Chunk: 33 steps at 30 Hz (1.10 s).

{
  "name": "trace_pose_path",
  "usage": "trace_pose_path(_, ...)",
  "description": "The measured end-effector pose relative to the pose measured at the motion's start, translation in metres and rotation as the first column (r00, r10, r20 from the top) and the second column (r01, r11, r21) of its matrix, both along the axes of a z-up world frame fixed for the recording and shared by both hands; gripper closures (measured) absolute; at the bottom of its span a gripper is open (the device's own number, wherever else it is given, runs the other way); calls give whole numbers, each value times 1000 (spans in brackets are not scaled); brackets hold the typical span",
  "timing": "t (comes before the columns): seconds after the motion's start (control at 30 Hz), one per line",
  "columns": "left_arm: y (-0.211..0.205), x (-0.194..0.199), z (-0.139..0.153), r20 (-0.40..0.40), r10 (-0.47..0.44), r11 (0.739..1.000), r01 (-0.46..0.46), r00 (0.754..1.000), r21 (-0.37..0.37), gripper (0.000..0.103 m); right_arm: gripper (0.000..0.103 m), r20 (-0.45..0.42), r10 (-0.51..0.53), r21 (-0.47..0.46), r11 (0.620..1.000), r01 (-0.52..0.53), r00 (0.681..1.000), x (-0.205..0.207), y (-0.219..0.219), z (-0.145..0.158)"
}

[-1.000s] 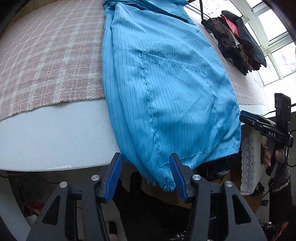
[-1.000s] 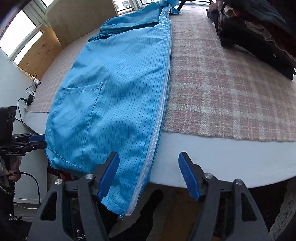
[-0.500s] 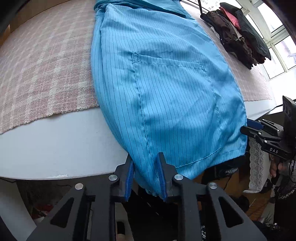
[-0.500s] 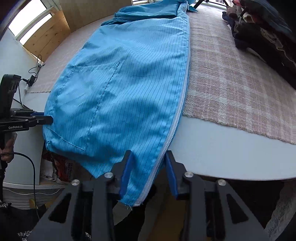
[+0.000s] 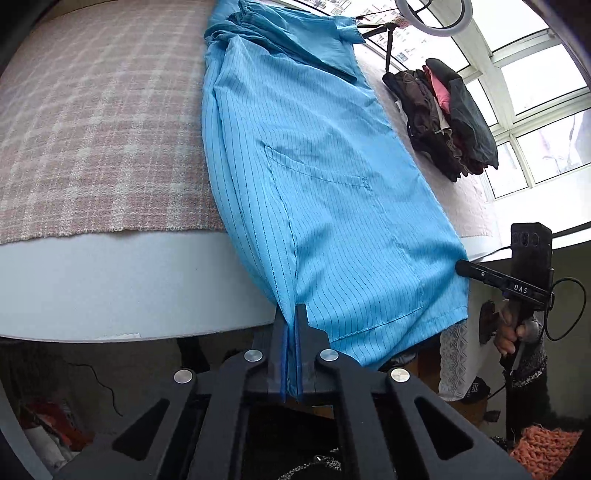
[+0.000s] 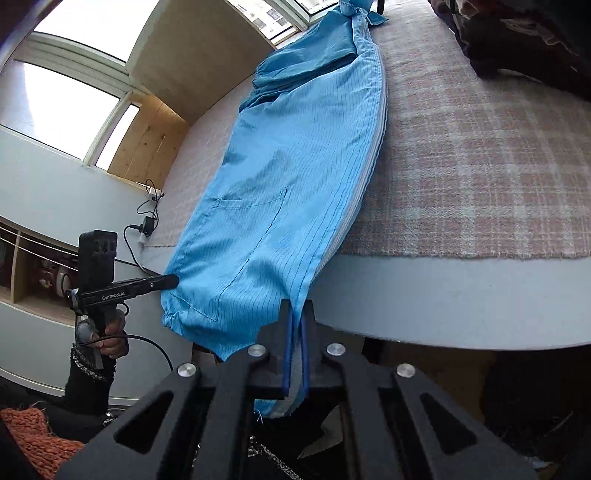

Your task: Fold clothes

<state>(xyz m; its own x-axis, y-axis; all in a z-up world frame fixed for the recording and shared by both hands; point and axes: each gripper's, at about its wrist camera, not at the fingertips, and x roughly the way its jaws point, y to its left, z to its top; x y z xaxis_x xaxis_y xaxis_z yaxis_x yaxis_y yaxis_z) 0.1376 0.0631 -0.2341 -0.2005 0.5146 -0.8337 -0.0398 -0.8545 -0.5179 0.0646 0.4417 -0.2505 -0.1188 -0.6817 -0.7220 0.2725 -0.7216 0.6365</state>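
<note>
The blue striped garment point(image 5: 332, 206) lies lengthwise on the table point(image 5: 110, 280), its hem hanging over the near edge; the long axis runs straight away from both tools. The left tool point(image 5: 291, 332) is clenched on the hem's left corner; the right tool point(image 6: 295, 332) is clenched on the zipper-side corner.

The hem corner of the blue garment point(image 5: 332, 206) vanishes between the closed blue pads of the left gripper point(image 5: 291, 325), and how much cloth is caught there cannot be told. Its zipper edge likewise disappears inside the right gripper point(image 6: 296, 321). The pile of dark clothes point(image 6: 524, 33) near the table's far edge is cut off by the picture's top-right corner.
</note>
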Motion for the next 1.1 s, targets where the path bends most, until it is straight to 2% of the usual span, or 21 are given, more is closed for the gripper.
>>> trace_pose_path(0.13,-14,-28,34,-42,-33,999,33,999,4,102,99,8,-16,-65,998,16,1000,-24,-5,25)
trace_pose_path(0.23,-25,-69,50,-67,-53,998,54,996,16,102,99,15,-44,-105,993,45,999,-56,-18,39)
trace_pose_path(0.43,-35,-176,46,-72,-133,991,132,989,-22,102,99,54,-131,-132,982,138,990,-142,-29,46)
trace_pose_path(0.5,-34,-192,44,-57,-161,987,161,985,-4,102,99,57,-139,-107,984,144,989,-158,-36,49)
trace_pose_path(0.6,-28,-189,39,-37,-212,977,212,977,2,102,99,58,-127,-44,991,130,990,-154,-40,50)
trace_pose_path(0.7,-23,-180,28,-17,-238,971,238,971,9,102,99,97,-150,-31,988,154,984,-144,-28,39)
trace_pose_path(0.87,-15,-158,17,-5,-222,974,222,975,41,103,99,106,-152,6,988,152,983,-146,-28,20)
trace_pose_path(1.1,-4,-88,20,-14,-142,988,142,990,64,101,99,59,-46,107,994,39,997,-136,-30,19)
